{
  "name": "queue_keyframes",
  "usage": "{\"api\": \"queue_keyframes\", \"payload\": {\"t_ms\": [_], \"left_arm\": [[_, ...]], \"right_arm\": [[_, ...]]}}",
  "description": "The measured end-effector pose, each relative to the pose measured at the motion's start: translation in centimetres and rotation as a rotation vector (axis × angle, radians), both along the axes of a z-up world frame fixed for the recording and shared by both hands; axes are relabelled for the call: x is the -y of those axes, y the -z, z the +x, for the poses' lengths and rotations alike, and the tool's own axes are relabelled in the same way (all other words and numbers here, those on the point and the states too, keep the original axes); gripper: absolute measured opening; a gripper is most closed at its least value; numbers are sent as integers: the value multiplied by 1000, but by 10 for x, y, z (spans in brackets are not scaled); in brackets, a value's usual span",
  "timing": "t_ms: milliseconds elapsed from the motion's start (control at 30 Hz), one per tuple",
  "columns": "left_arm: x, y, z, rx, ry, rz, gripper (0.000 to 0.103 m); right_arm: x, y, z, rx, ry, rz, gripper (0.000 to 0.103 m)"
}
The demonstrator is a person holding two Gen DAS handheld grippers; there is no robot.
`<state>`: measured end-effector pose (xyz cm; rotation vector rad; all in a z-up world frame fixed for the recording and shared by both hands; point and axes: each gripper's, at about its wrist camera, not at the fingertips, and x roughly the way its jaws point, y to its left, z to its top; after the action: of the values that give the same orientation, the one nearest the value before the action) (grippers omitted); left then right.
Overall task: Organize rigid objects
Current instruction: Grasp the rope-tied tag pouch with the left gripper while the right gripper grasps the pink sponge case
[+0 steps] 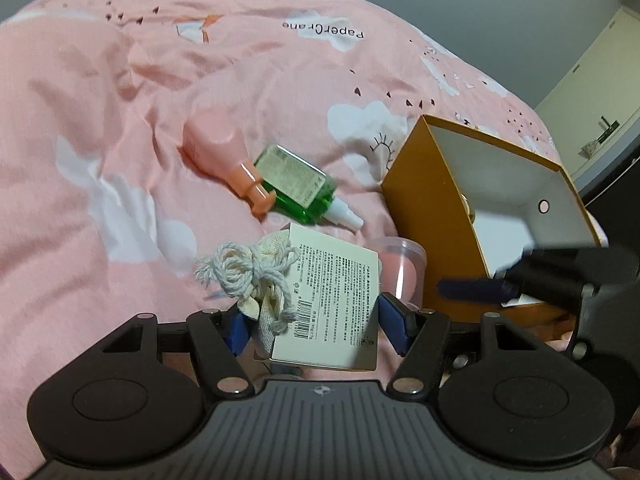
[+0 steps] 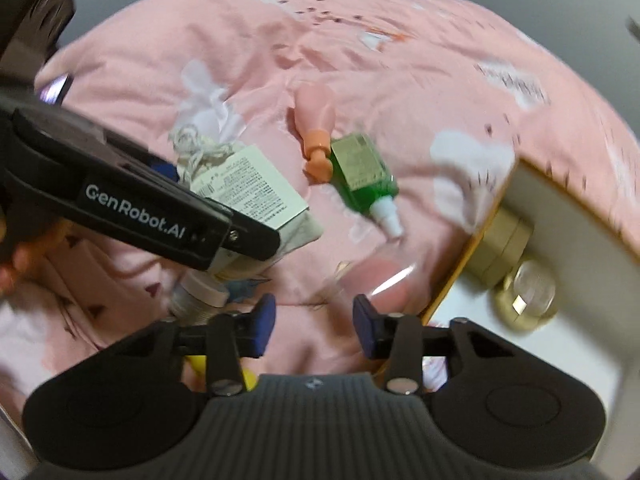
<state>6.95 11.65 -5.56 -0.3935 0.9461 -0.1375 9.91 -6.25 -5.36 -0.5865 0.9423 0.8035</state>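
My left gripper [image 1: 315, 326] is shut on a cream drawstring pouch with a white printed label [image 1: 328, 296], its blue pads pressing both sides; the pouch [image 2: 248, 188] hangs off the bedding. My right gripper [image 2: 315, 328] is open with nothing between its pads. One of its blue fingers [image 1: 472, 290] shows blurred over the near wall of the orange box [image 1: 420, 200]. Inside the box lies a gold perfume bottle [image 2: 504, 244]. A pink bottle [image 1: 216, 148] and a green bottle [image 1: 296, 184] lie touching on the pink duvet. A clear cup holding something pink [image 1: 400, 264] rests beside the box.
The pink duvet [image 1: 100, 120] covers the whole bed in soft folds. A white-capped tube [image 2: 196, 292] lies below the left gripper, and something yellow [image 2: 248, 380] peeks from under my right gripper. A person's hand [image 2: 16, 264] shows at the left edge. Pale cabinets [image 1: 592, 80] stand at the far right.
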Motion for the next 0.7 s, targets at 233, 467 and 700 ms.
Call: {"api": "queue_keyframes", "payload": {"t_ms": [233,467,700], "left_arm": [[4,-1,7,16,9,14,74],[3,4,7,10,8,12,74],[3,8,9,2,9,5,74]], "right_arm": [[-25,8,28,75,-243,-223,74],[-45,40,48,62,-395,-382,77],[-46,52,61,-25,-365,-404,73]]}}
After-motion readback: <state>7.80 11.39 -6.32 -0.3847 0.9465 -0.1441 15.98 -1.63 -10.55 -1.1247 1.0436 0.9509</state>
